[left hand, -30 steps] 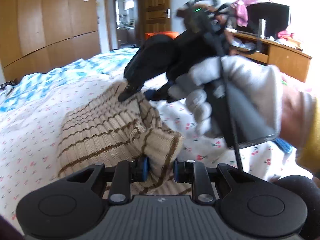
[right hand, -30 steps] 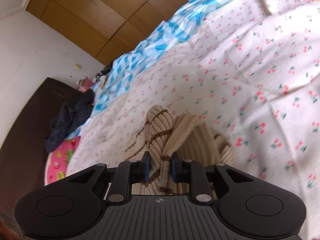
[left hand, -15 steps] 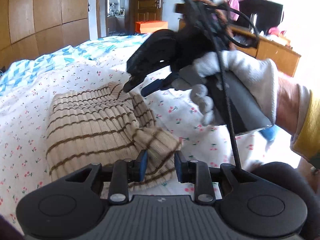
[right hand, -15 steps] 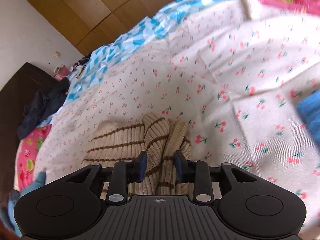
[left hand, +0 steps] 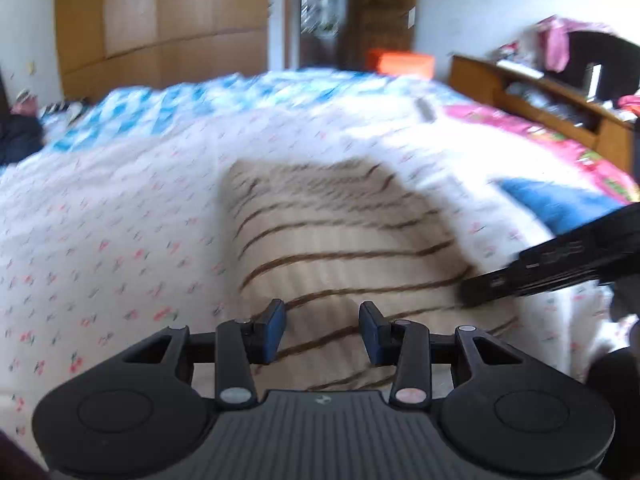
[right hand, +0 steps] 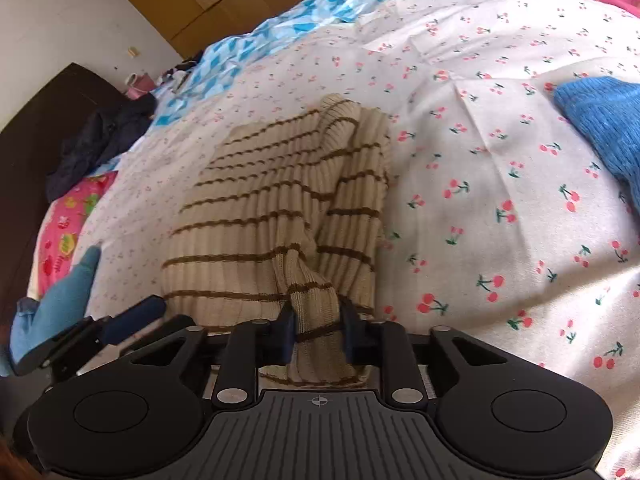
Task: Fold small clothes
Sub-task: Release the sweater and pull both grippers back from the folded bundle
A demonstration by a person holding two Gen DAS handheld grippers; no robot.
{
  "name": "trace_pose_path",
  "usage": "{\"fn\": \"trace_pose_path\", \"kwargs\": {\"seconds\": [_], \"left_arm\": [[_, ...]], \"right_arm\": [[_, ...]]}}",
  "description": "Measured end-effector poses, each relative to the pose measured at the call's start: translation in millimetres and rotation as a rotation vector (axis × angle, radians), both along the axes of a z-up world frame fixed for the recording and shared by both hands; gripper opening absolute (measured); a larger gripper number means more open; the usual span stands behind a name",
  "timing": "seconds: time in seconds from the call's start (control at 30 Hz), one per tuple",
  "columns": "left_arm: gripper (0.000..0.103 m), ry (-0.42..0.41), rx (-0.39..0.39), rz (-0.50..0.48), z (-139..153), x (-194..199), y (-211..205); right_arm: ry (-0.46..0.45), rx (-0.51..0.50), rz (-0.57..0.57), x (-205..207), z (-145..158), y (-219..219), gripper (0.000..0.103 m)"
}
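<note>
The beige ribbed knit sweater with thin brown stripes (right hand: pixel 256 216) lies folded on the bed's cream sheet printed with red cherries (right hand: pixel 480 208). The right gripper (right hand: pixel 318 330) is closing, its blue-padded fingers (right hand: pixel 286 334) on either side of a bunched sleeve cuff at the garment's near edge and touching it. The left gripper (left hand: pixel 322 330) hangs above the sweater's near edge, its fingers opening, part-way apart, nothing between them. A blue knit garment (right hand: pixel 600 128) lies well apart to the right. A light blue piece of cloth (right hand: pixel 60 300) lies at the left.
</note>
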State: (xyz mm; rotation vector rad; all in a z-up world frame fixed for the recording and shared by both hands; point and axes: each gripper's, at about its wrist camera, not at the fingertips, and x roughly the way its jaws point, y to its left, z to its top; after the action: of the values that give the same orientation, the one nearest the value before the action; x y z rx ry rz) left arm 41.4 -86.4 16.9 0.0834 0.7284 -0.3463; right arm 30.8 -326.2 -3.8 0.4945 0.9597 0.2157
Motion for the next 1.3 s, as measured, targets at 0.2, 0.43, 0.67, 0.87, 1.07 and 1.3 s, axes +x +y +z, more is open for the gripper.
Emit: {"fn": "trace_pose_path", "kwargs": {"seconds": [0.2, 0.43, 0.67, 0.87, 1.07, 1.3], "left_arm": [[0.045, 0.063, -0.029, 0.042, -18.6, 2.0, 15.2], [0.045, -0.032, -0.039, 0.053, 2.4, -15.7, 24.1], [0.045, -0.091, -0.081, 0.063, 18.8, 7.0, 24.0], [0.045, -0.034, -0.088, 0.073, 6.3, 42.6, 13.8], [0.052, -0.033, -0.033, 0.045, -10.9, 46.1, 6.0], [0.055, 0.016, -0.087, 0.088, -5.3, 40.8, 19.7]], "right_arm": [[0.040, -0.002, -0.035, -8.6, -10.6, -2.1, 0.020], [-0.072, -0.114, -0.073, -9.3, 38.1, 11.7, 0.026], [-0.142, -0.193, -0.088, 30.3, 43.9, 45.4, 0.026], [-0.132, -0.219, -0.060, 63.5, 24.5, 60.1, 0.026], [-0.086, -0.240, -0.069, 69.2, 5.3, 43.1, 0.023], [-0.098, -0.213, -0.111, 59.9, 13.0, 40.1, 0.023]]}}
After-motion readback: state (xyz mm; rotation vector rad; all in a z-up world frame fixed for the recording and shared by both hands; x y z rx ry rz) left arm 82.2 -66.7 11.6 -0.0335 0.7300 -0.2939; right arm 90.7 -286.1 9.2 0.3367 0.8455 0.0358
